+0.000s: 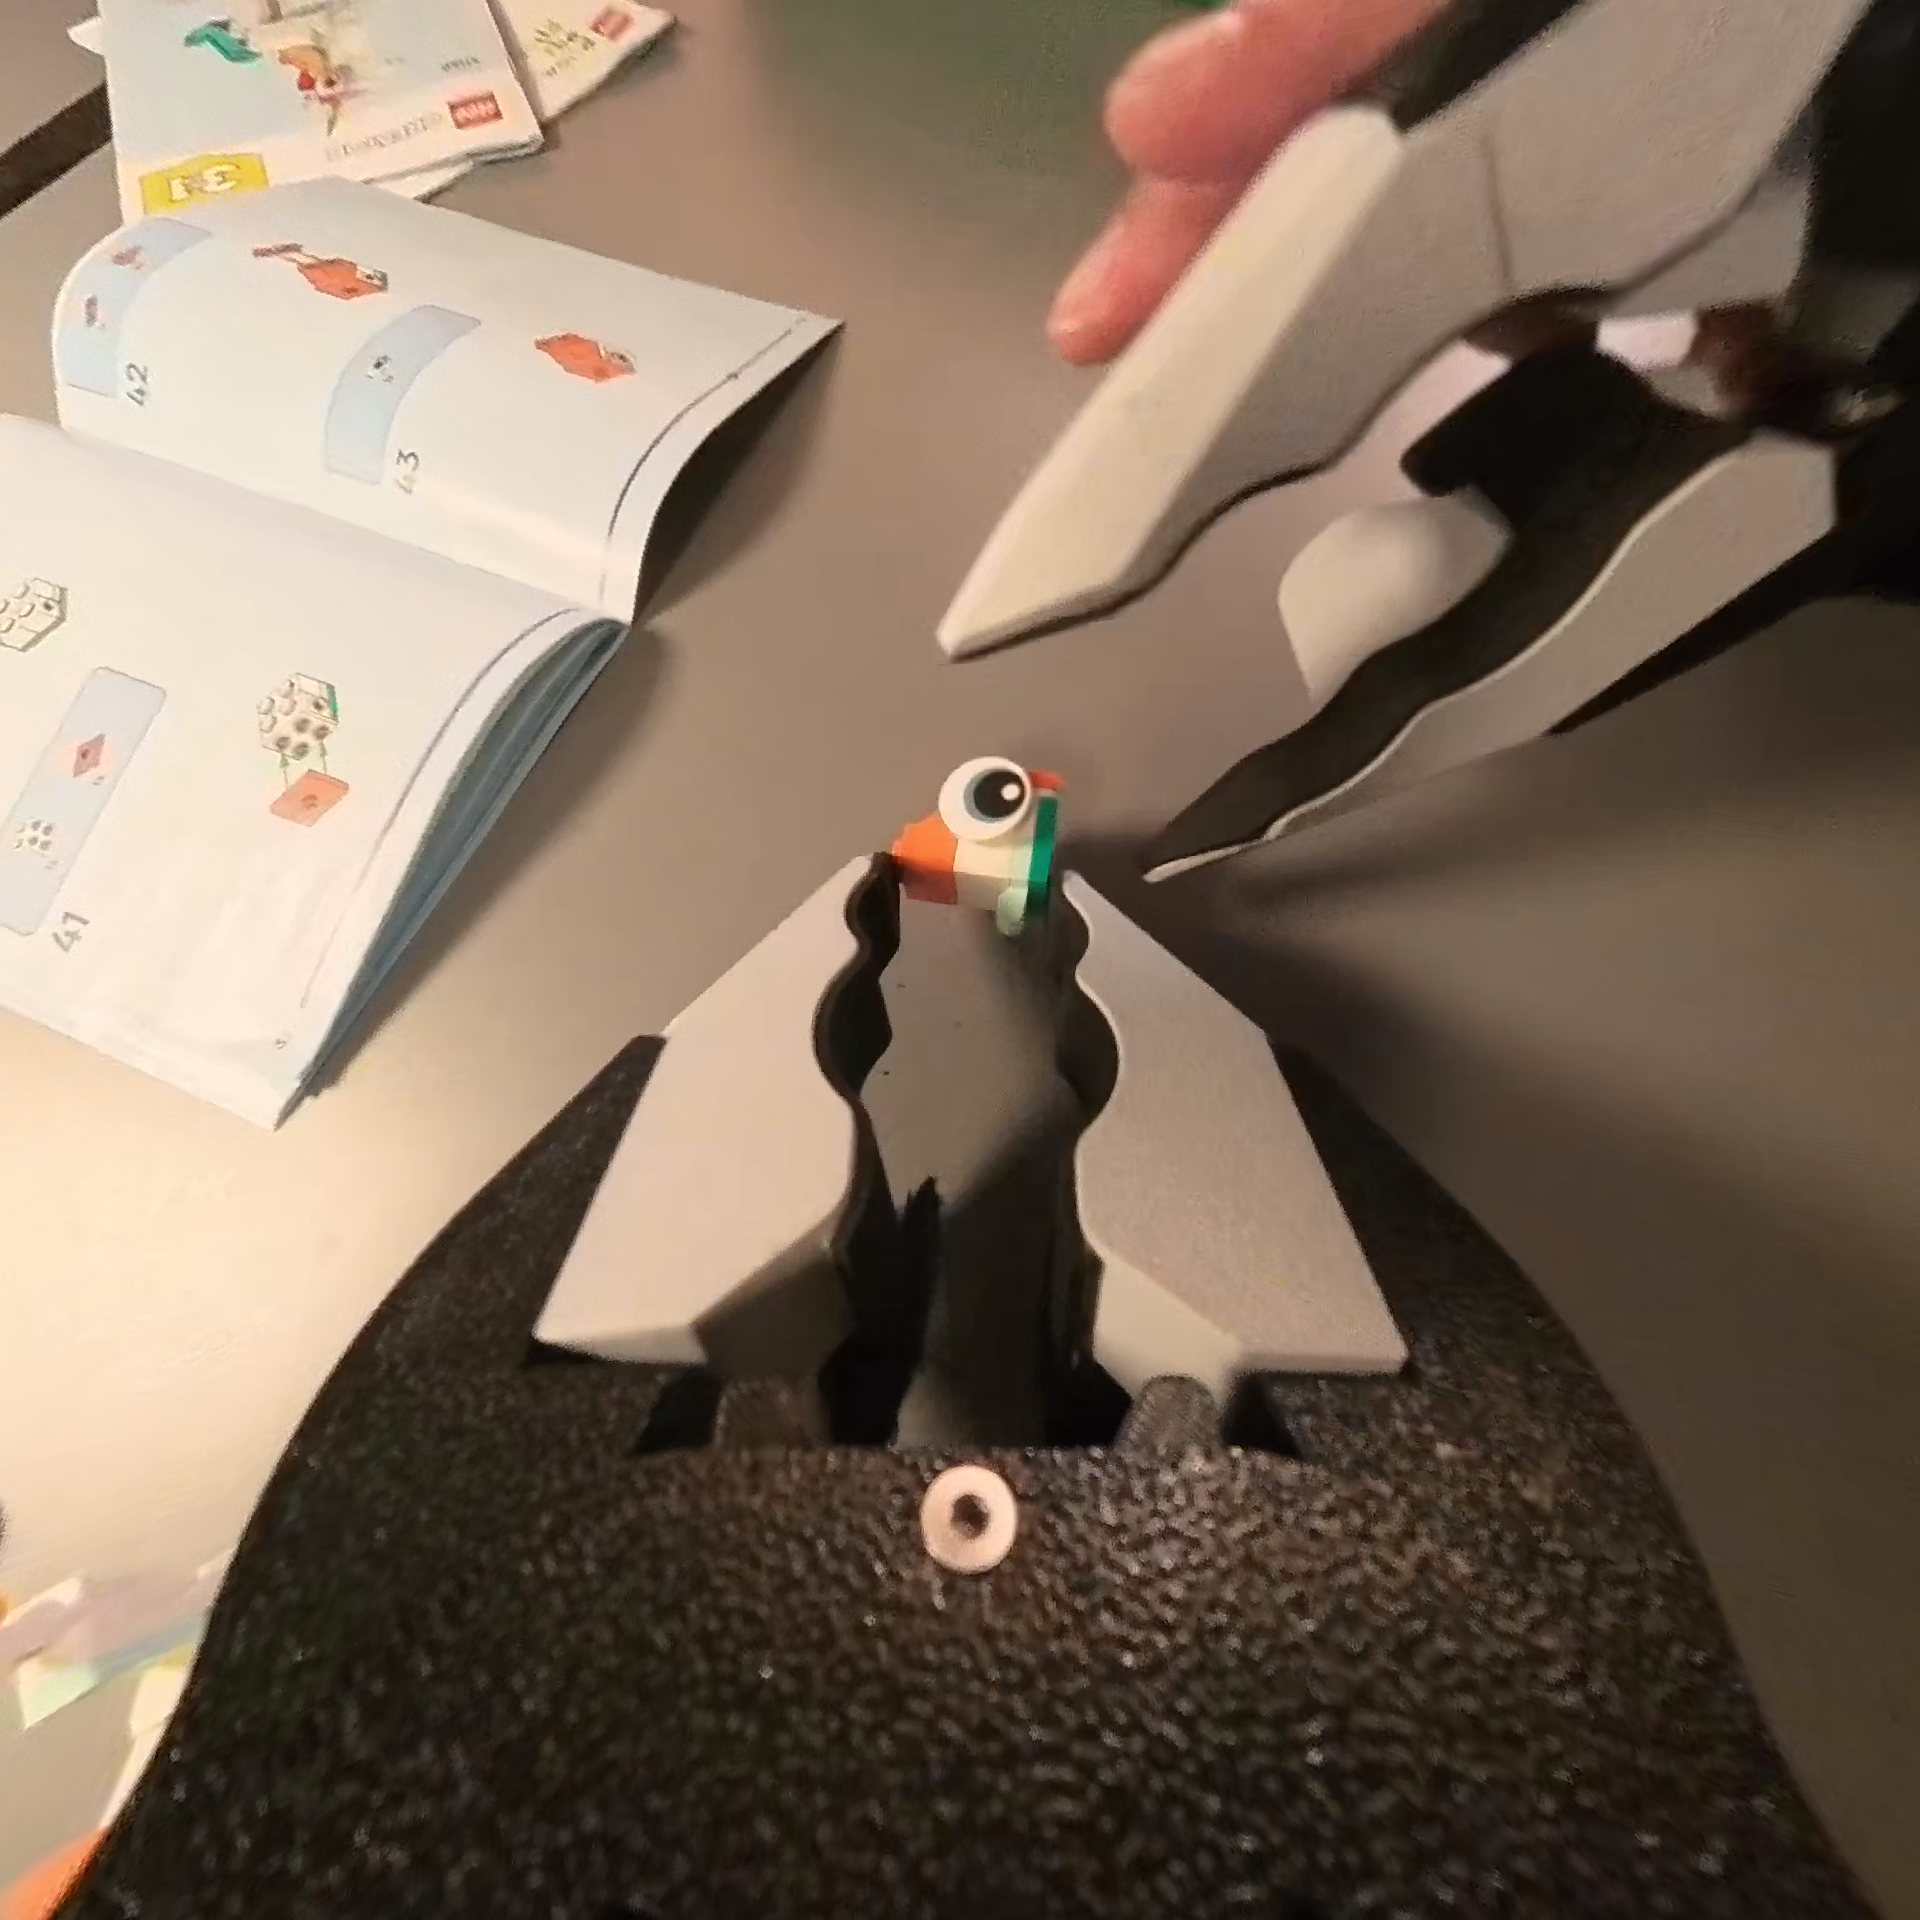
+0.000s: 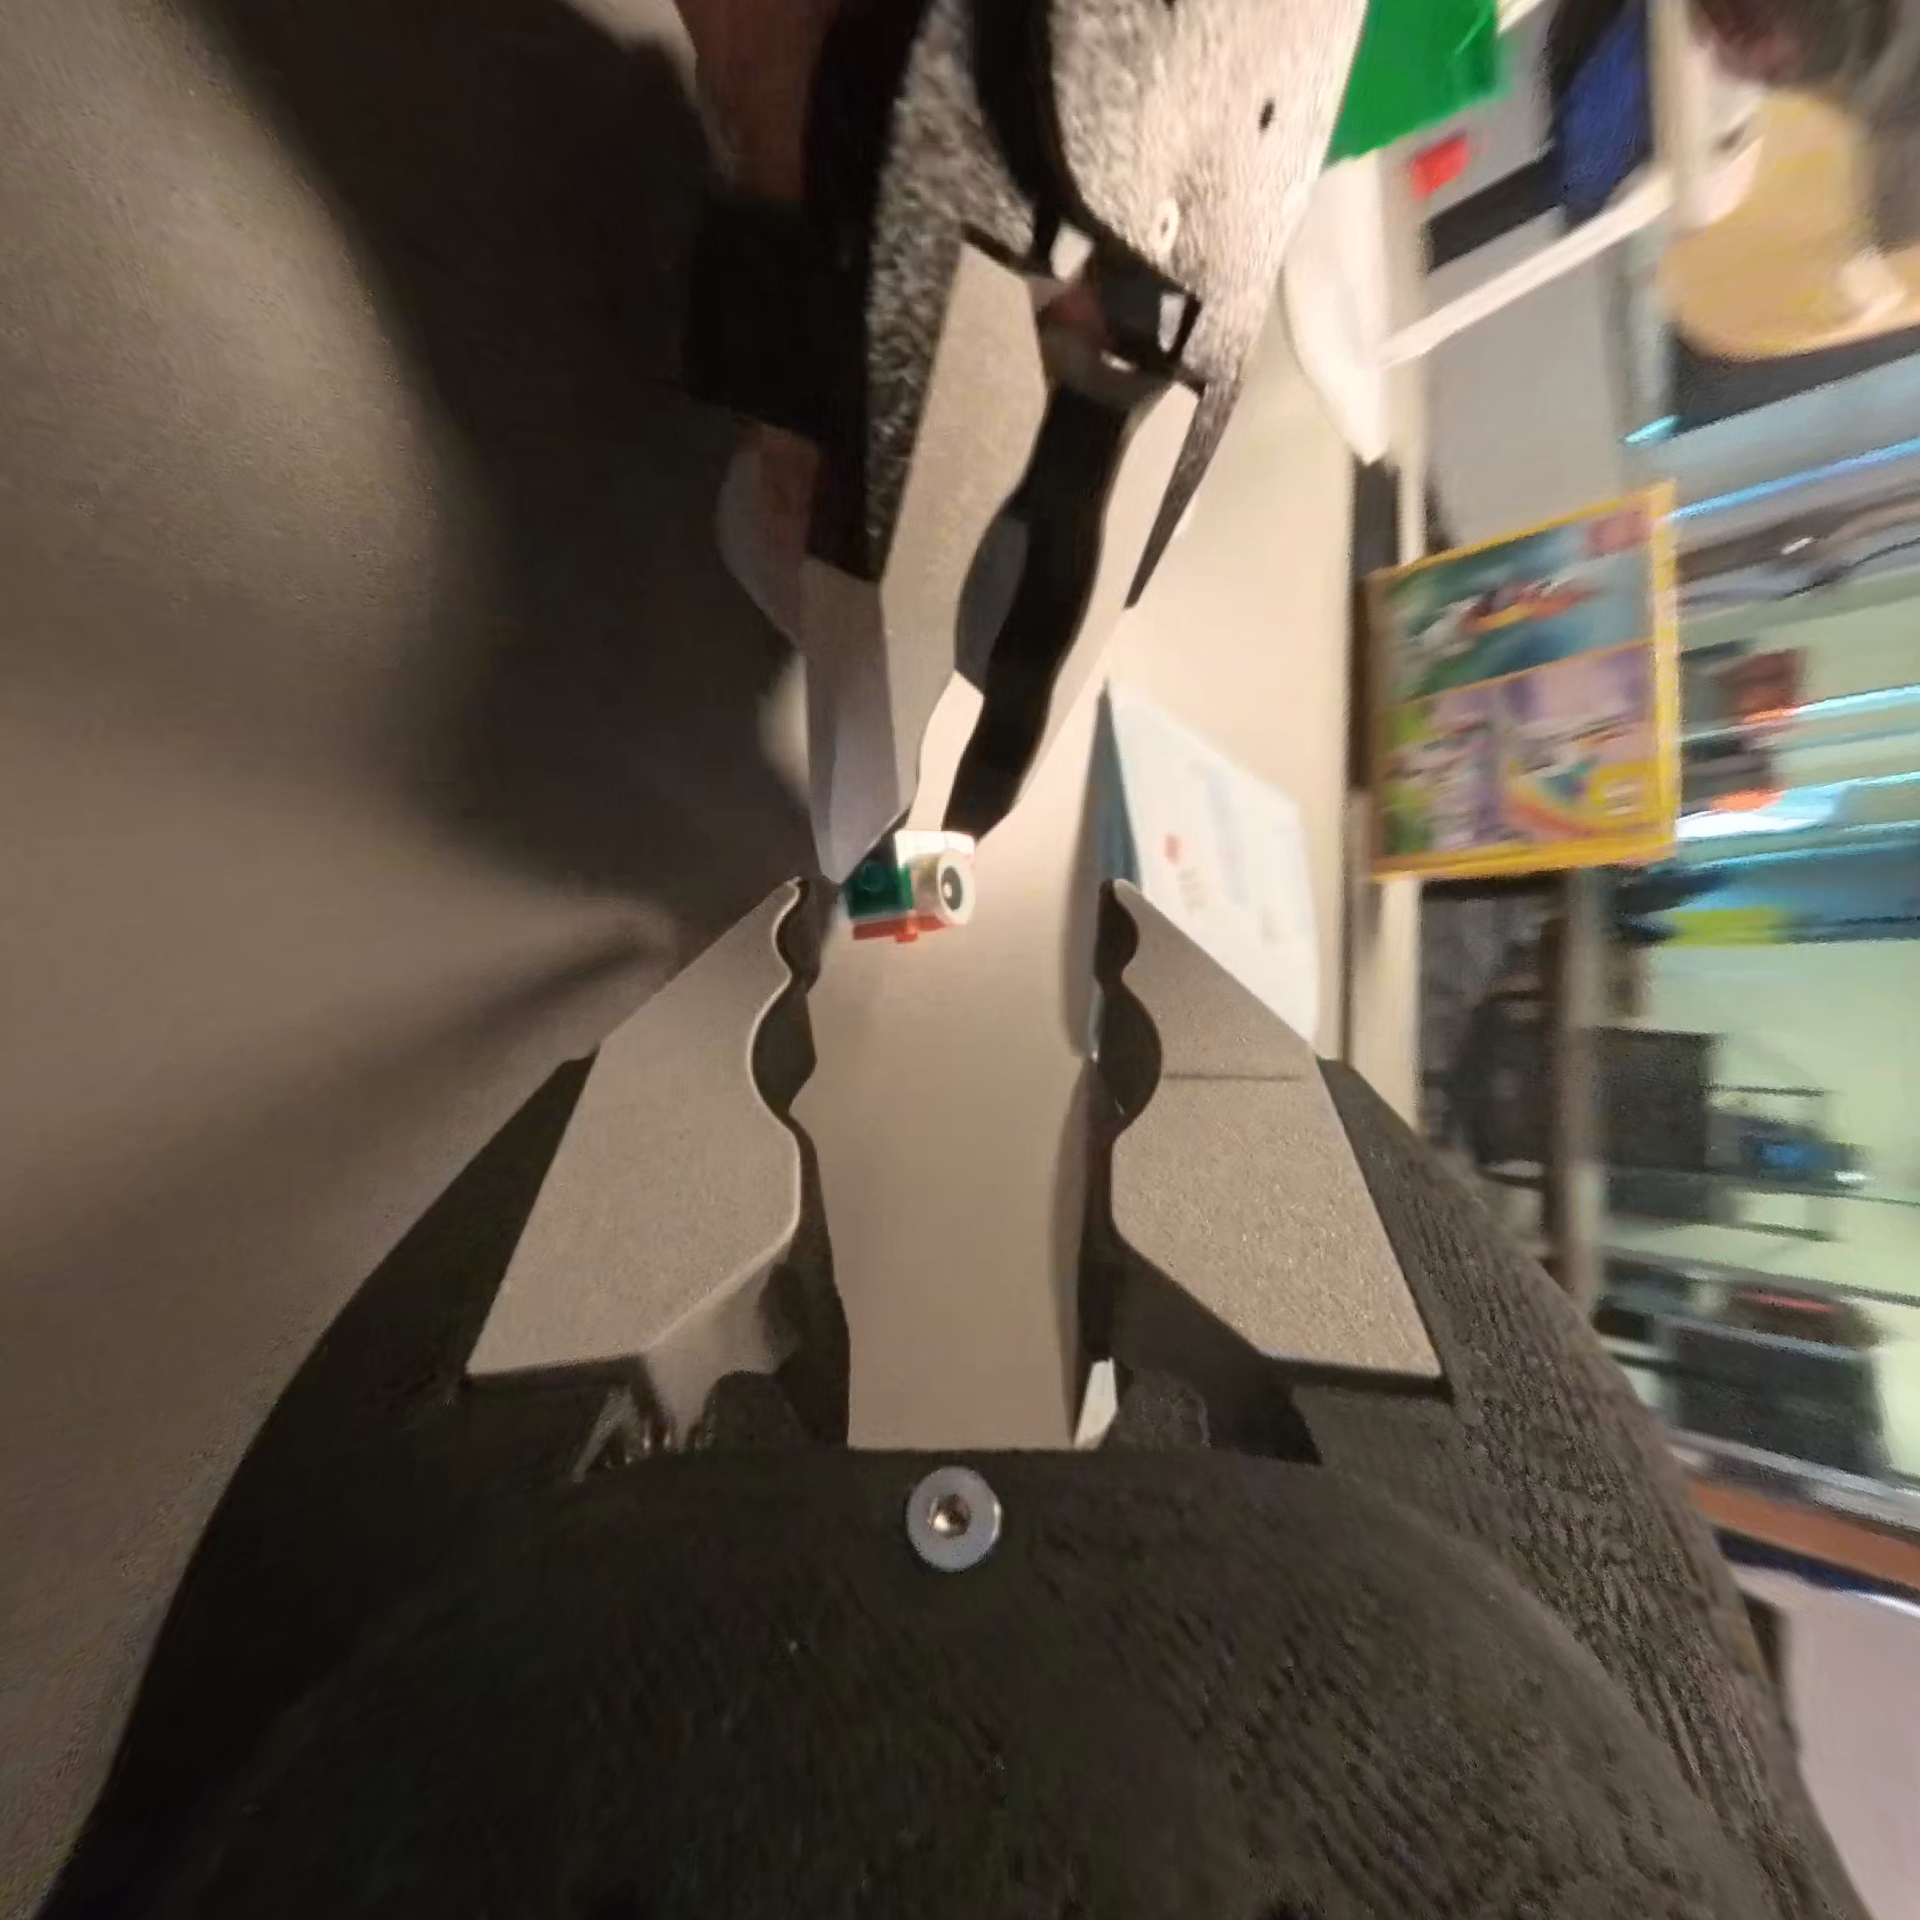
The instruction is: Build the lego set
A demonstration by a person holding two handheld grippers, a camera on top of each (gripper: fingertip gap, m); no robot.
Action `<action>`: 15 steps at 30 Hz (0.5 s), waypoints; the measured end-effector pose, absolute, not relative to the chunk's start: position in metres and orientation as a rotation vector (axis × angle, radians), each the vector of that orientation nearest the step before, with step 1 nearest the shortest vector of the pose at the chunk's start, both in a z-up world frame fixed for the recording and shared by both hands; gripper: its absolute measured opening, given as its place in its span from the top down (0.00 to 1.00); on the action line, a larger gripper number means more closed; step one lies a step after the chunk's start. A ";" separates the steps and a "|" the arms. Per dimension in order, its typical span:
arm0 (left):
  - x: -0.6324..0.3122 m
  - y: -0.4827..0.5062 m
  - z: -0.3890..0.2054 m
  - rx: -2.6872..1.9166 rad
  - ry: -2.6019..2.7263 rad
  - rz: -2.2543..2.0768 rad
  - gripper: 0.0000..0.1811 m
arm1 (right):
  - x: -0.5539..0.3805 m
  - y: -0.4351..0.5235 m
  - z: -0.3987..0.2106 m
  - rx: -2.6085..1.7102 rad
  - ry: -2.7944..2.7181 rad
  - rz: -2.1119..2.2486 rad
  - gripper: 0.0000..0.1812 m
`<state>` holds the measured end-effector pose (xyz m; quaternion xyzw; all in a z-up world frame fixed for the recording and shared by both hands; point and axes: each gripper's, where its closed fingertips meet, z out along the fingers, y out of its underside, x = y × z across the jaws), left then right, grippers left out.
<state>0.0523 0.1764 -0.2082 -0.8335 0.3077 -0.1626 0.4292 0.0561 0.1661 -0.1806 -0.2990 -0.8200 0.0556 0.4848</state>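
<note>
While the left gripper pinched the sub-build, these were the facts:

Left gripper [image 1: 971, 883]: fingers closed on the small lego assembly [image 1: 982, 847] at the very tips, held above the table [image 1: 1351, 1195], not resting on it.
Lego assembly: white brick with a round eye tile on top, orange slope on one side, green plate on the other; a bit of red showed behind the eye.
Right gripper [image 2: 951, 904]: fingers spread apart, nothing between them; one fingertip [image 2: 795, 899] sat just beside the green end of the assembly. Touching or not, I could not tell, because of blur.
Instruction booklet [image 1: 312, 644]: lay open toward the table's far left edge, more leaflets [image 1: 343, 94] behind it at the far left corner.
Loose pieces [image 1: 62, 1631]: pale, blurred, near left edge.
Set box [image 2: 1522, 691]: stood at the table's far end in the right wrist view.
Step, my guess: either regrasping or adding a part to the eye block.
Doing it well: the left grip looked shallow, so keep it firm; the right should press squarely, gently, or the block could twist out.
</note>
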 end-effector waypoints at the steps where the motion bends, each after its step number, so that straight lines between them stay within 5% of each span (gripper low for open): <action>1: 0.052 0.177 -0.204 -2.073 0.757 -0.413 0.86 | 0.056 0.165 -0.179 -0.695 -1.976 0.111 0.71; 15: 0.055 0.175 -0.177 -2.031 0.709 -0.489 0.86 | 0.046 0.177 -0.165 -0.402 -1.821 -0.220 0.73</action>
